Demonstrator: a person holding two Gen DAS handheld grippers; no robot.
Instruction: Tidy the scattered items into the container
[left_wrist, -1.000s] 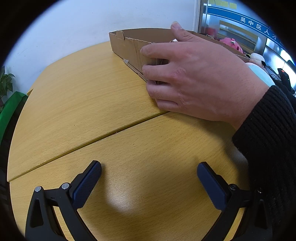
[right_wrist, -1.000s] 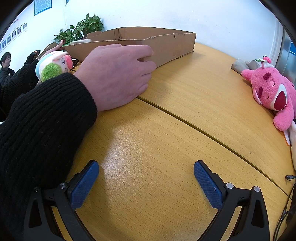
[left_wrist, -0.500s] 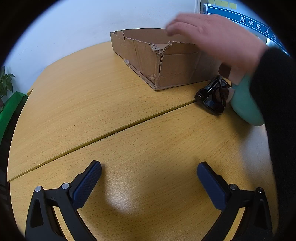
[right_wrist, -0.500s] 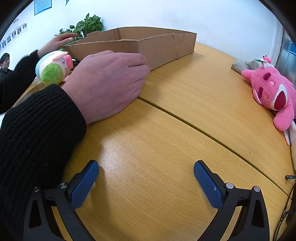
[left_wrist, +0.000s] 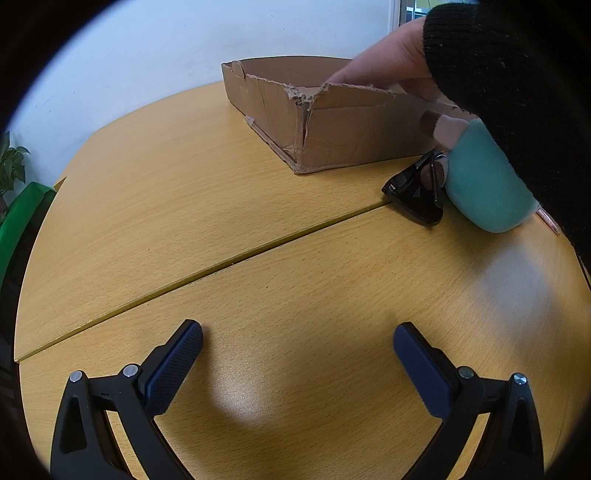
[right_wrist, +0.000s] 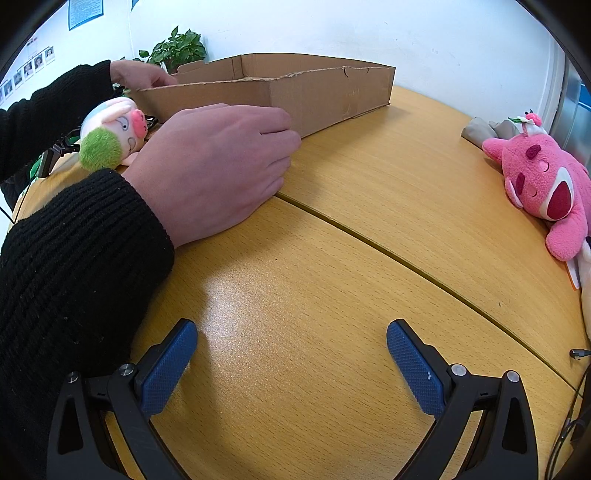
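A shallow cardboard box (left_wrist: 332, 122) (right_wrist: 280, 88) stands on the wooden table (left_wrist: 184, 206) (right_wrist: 369, 206). A plush with a teal back (left_wrist: 484, 184) and black sunglasses (left_wrist: 417, 192) lie beside the box; the same plush shows its pig face and green tuft in the right wrist view (right_wrist: 110, 136). A pink bear plush (right_wrist: 543, 184) lies at the right. My left gripper (left_wrist: 297, 354) and right gripper (right_wrist: 291, 354) are both open, empty, low over bare table. A bare hand (right_wrist: 218, 166) rests by the box; another hand (left_wrist: 388, 70) touches its rim.
A potted plant (right_wrist: 177, 48) stands behind the box by the white wall. A green object (left_wrist: 18, 221) sits past the table's left edge. A seam (left_wrist: 221, 264) crosses the table. A cable (right_wrist: 578, 354) lies at the right edge.
In the left wrist view the hand left the box's near corner and reached over its rim, uncovering the sunglasses and teal plush. In the right wrist view the near hand stayed almost still.
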